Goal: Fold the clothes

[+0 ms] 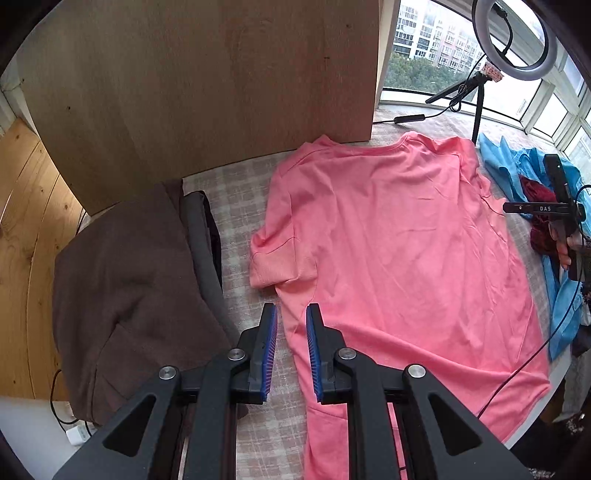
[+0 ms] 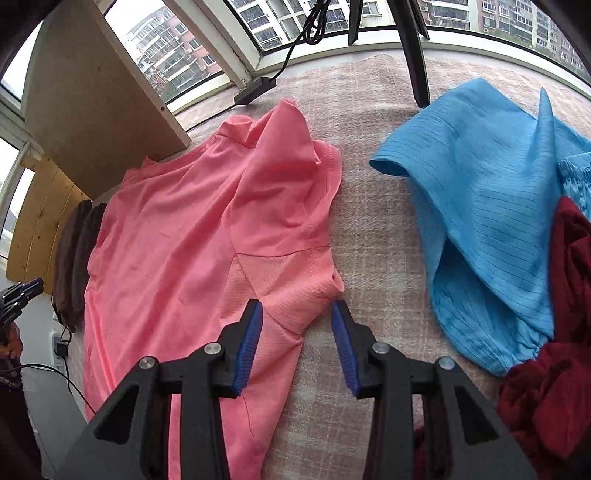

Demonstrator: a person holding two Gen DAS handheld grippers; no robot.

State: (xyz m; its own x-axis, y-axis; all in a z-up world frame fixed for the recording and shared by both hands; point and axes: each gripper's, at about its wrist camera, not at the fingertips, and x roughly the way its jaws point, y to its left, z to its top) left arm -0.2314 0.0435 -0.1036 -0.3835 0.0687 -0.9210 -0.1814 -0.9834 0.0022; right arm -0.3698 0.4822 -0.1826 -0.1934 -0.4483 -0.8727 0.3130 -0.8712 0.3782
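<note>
A pink T-shirt (image 1: 388, 240) lies spread flat on the checked table cover (image 1: 240, 206), collar toward the window. My left gripper (image 1: 291, 321) hovers over the shirt's left side edge, below the folded-in left sleeve. Its blue pads (image 1: 271, 332) stand apart with nothing pinched. In the right wrist view the same pink T-shirt (image 2: 177, 221) has its right sleeve rumpled. My right gripper (image 2: 297, 325) is open above that sleeve's hem, and the pads do not press the cloth. The right gripper (image 1: 561, 210) also shows at the left view's right edge, in a hand.
A folded brown garment (image 1: 122, 280) lies left of the shirt. To its right lie a blue garment (image 2: 480, 184) and a dark red one (image 2: 554, 369). A wooden board (image 1: 203, 74) stands behind, and a ring light on a tripod (image 1: 515, 35) by the window.
</note>
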